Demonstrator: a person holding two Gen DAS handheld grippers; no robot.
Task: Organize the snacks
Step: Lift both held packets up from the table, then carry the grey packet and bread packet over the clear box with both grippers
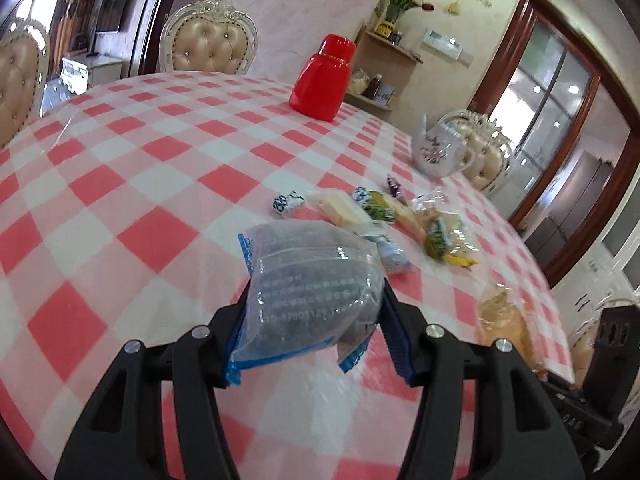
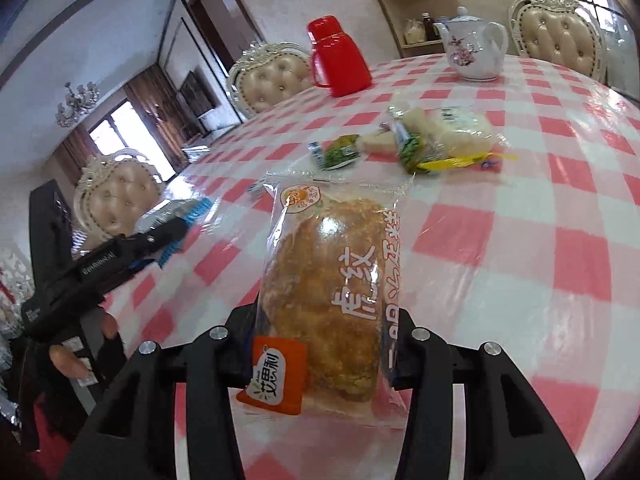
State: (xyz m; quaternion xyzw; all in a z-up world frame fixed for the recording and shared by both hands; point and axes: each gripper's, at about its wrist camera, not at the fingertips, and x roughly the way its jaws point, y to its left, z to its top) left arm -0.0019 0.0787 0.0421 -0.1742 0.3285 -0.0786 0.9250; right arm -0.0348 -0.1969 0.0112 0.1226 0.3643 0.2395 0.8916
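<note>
Snacks are riding in both tongs: left tongs (image 1: 316, 328) pinching a slippery blue-edged packet (image 1: 312, 292), right tongs (image 2: 324, 344) squeezing a bagged pastry (image 2: 324, 300); either could be slipping out or getting crushed over the counter (image 1: 120, 184).

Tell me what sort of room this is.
Most likely a home dining room: a round table under a pink checked cloth, ornate tufted chairs around it, a floral teapot and red thermos jug on top, and a chandelier beyond.

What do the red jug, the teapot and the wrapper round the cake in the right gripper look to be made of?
Red jug: likely plastic, an opaque uniform red with a soft sheen. Teapot: looks like glazed ceramic, glossy white with painted flowers. Cake wrapper: thin clear plastic film, since the cake shows through and it crinkles with glare.
</note>
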